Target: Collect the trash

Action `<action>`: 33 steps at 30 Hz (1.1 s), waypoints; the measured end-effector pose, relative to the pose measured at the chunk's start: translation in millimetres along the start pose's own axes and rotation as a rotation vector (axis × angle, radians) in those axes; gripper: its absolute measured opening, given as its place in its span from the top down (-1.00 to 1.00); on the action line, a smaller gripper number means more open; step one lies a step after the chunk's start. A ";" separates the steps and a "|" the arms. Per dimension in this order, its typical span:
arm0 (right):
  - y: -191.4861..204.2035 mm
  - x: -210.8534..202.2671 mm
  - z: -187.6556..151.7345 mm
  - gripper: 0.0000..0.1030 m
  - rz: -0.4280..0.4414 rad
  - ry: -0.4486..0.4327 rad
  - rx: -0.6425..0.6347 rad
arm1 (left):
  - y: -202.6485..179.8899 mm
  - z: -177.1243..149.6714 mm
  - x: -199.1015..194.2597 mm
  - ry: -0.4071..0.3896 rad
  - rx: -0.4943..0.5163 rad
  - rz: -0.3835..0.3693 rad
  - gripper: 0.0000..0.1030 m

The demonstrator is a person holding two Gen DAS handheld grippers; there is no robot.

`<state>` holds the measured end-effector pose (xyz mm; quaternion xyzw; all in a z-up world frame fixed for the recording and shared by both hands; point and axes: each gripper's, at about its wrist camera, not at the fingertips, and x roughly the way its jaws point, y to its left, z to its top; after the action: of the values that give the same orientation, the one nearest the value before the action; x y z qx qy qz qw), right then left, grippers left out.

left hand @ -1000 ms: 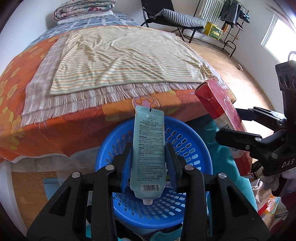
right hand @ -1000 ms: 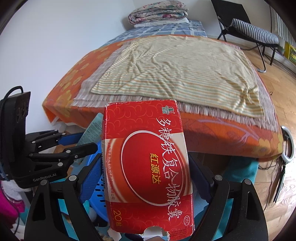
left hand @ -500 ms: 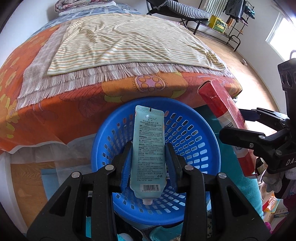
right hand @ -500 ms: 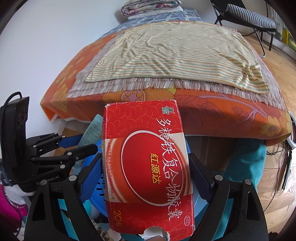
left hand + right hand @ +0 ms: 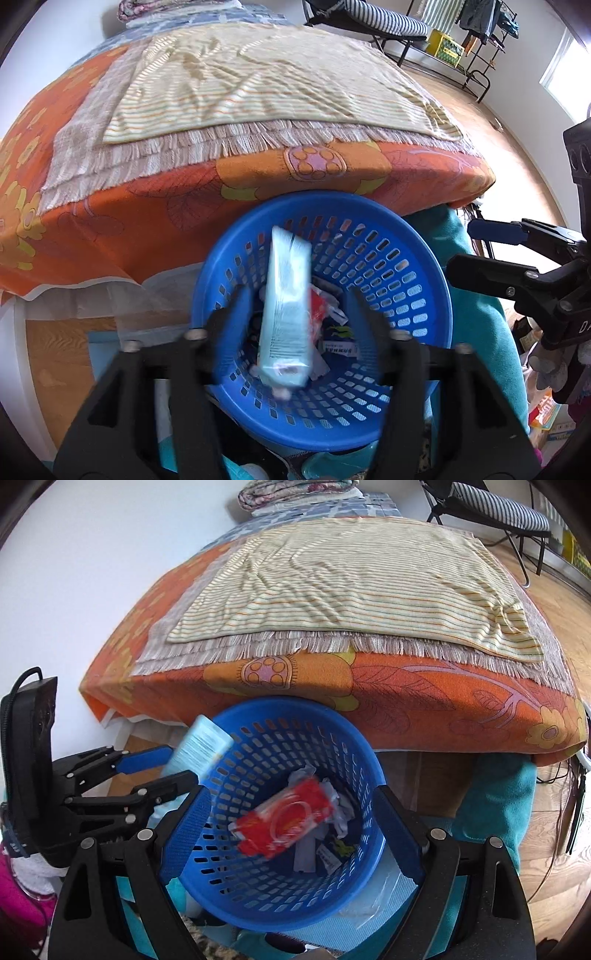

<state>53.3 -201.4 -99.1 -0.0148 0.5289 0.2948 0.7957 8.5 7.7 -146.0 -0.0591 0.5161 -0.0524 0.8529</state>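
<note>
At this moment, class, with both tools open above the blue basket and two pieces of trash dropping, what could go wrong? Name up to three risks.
1. The pale tube is blurred and tilted between the opening jaws of the left tool; in the right wrist view it sits by the rim of the basket, so it might tip outside.
2. The red box could bounce off the crumpled paper inside.
3. The two tools hang close together, so they may bump.

Bright daylight enters from a window (image 5: 561, 62) at two o'clock; fisheye bending darkens all corners, and motion blur smears the pale tube (image 5: 286, 306) and red box (image 5: 286, 823).
</note>
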 end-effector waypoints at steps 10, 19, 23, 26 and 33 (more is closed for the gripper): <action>-2.9 -7.8 1.0 -0.73 -0.005 -0.022 0.009 | 0.0 0.9 -5.1 -0.011 -0.002 0.005 -0.16; -1.5 -20.5 10.4 -0.73 -0.013 -0.065 0.004 | -1.5 16.5 -26.9 -0.085 -0.021 0.019 -0.37; -0.2 -27.3 16.9 -0.73 -0.007 -0.090 -0.001 | -7.4 25.7 -38.2 -0.119 -0.003 0.028 -0.40; 2.7 -32.5 23.2 -0.73 -0.007 -0.112 -0.009 | -9.5 31.2 -45.9 -0.144 0.006 0.033 -0.48; 3.8 -46.0 36.8 -0.73 -0.021 -0.168 -0.015 | -9.6 46.4 -60.4 -0.183 0.009 0.042 -0.50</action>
<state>69.9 -206.7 -42.7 -0.0015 0.4578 0.2906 0.8402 21.4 9.4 -70.3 -0.0491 0.4367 -0.0312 0.8977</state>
